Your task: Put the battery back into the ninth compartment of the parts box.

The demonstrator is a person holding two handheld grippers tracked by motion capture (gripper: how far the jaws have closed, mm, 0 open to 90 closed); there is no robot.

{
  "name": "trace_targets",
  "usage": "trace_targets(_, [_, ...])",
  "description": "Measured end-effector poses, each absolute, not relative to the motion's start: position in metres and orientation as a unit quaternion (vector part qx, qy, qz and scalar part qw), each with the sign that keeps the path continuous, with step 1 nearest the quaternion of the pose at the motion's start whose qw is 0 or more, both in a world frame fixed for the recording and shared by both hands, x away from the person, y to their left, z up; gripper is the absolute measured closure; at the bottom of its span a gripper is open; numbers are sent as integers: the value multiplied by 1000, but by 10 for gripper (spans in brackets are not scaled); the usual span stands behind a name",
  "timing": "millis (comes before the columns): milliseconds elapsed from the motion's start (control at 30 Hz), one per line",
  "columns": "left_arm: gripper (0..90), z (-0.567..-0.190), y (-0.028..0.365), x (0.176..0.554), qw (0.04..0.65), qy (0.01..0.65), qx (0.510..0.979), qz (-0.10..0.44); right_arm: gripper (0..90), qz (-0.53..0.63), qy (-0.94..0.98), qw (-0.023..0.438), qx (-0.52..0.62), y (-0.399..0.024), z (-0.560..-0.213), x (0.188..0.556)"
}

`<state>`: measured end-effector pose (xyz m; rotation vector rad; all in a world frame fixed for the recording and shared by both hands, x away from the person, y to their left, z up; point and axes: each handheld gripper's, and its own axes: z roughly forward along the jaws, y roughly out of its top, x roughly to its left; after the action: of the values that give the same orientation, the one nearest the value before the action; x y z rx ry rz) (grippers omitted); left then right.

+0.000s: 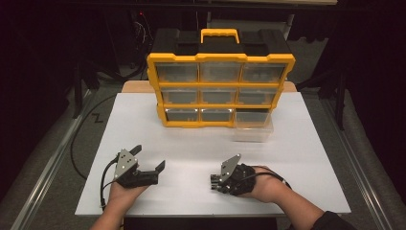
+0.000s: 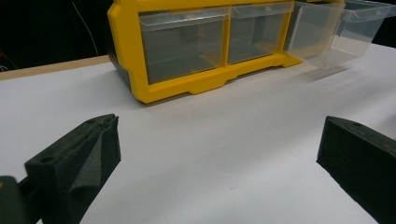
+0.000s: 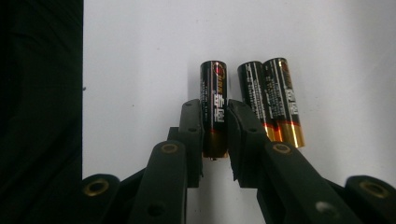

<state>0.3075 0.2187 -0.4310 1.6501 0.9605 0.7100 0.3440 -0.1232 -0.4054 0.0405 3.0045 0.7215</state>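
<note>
Right gripper (image 3: 215,135) low over bench (image 1: 191,143), jaws clenched on one battery (image 3: 214,109); left gripper (image 1: 148,158) resting, jaws released wide.

A black-and-gold battery (image 3: 214,109) lies flat on the white table, its gold end towards the camera, pinched between two black jaws. Just beside it two like batteries (image 3: 271,100) lie side by side, apparently touching each other, one partly behind a jaw.

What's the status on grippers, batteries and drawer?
Right gripper shut on one battery. Two batteries lie beside. Left gripper open, empty. Pulled-out drawer ahead, path clear.
</note>
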Motion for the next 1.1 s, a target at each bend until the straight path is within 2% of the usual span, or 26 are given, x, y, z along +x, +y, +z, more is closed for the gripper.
trace_targets(467, [2, -431, 218, 307, 525, 402, 688, 297, 789, 238, 971, 16, 21, -132, -398, 346])
trace_targets(1100, [2, -431, 218, 307, 524, 403, 688, 298, 789, 238, 970, 27, 25, -153, -386, 350])
